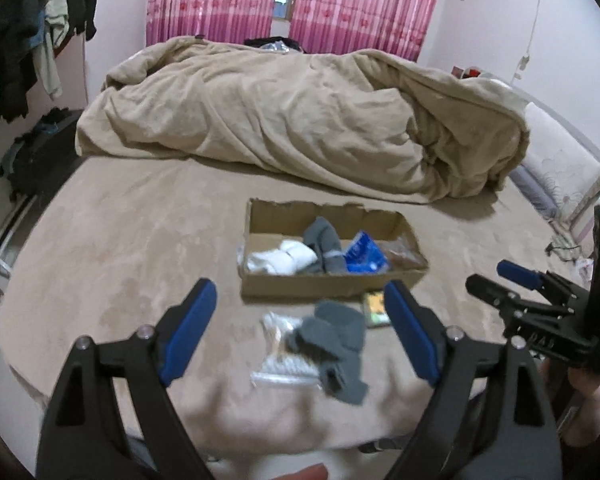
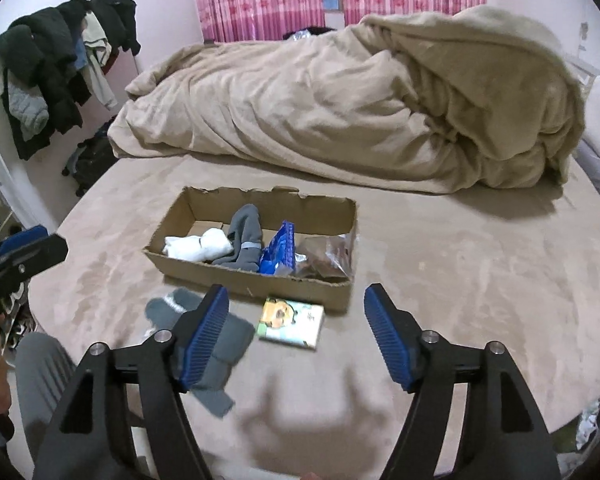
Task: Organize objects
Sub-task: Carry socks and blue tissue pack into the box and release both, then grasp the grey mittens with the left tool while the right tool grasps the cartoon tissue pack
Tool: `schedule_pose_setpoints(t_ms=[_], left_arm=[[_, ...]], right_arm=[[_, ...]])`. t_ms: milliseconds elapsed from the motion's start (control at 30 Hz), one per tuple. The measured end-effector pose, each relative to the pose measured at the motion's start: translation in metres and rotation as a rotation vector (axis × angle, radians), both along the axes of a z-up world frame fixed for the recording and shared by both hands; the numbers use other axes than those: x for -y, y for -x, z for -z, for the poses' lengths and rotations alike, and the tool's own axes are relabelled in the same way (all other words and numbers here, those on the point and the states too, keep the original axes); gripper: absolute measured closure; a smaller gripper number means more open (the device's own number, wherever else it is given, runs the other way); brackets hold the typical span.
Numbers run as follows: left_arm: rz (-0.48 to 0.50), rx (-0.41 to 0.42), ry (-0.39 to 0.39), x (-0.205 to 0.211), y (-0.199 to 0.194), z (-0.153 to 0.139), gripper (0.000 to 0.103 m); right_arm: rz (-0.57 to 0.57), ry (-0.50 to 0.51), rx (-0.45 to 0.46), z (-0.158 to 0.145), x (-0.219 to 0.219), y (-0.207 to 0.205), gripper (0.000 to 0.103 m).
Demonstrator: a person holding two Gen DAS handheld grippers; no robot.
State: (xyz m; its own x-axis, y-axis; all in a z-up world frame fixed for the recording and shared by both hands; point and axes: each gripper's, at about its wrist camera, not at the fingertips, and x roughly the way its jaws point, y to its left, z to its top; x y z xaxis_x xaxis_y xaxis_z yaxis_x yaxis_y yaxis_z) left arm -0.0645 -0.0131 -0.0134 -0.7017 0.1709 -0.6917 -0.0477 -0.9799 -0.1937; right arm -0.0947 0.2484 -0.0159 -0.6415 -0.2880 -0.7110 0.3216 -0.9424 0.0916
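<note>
An open cardboard box (image 1: 324, 284) (image 2: 256, 282) lies on the bed. It holds white socks (image 1: 282, 261) (image 2: 198, 249), a grey sock (image 1: 327, 246) (image 2: 246, 236), a blue packet (image 1: 364, 256) (image 2: 280, 254) and a brown bag (image 2: 324, 258). In front of the box lie a grey sock (image 1: 336, 340) (image 2: 220, 344), a clear plastic bag (image 1: 280, 360) under it, and a small green and white packet (image 1: 376, 308) (image 2: 292, 322). My left gripper (image 1: 300, 300) is open above the sock. My right gripper (image 2: 296, 302) is open above the packet; it also shows in the left wrist view (image 1: 496, 276).
A rumpled beige duvet (image 1: 300, 120) (image 2: 360, 100) fills the far half of the bed. Pink curtains (image 2: 268, 0) hang behind. Clothes hang on a rack (image 2: 56, 60) at the left, with a dark suitcase (image 2: 92, 160) on the floor. Pillows (image 1: 552, 168) lie at the right.
</note>
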Motion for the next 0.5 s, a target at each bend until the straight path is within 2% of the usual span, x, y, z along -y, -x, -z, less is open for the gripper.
schedule_pose_setpoints(t_ms=[133, 267, 400, 500], left_arm=[[0.0, 0.008, -0.01, -0.009, -0.028, 0.0, 0.016], [0.003, 0.008, 0.003, -0.019, -0.05, 0.0, 0.016], [-0.01, -0.029, 0.042, -0.027, -0.064, 0.0, 0.016], [0.004, -0.027, 0.074, -0.033, -0.069, 0.007, 0.016]], right_arm=[[0.03, 0.002, -0.019, -0.014, -0.016, -0.032, 0.028], [0.036, -0.02, -0.006, -0.015, -0.024, -0.057, 0.027], [0.04, -0.024, 0.0, -0.016, -0.028, -0.074, 0.027], [0.038, 0.0, 0.01, -0.014, -0.029, -0.082, 0.027]])
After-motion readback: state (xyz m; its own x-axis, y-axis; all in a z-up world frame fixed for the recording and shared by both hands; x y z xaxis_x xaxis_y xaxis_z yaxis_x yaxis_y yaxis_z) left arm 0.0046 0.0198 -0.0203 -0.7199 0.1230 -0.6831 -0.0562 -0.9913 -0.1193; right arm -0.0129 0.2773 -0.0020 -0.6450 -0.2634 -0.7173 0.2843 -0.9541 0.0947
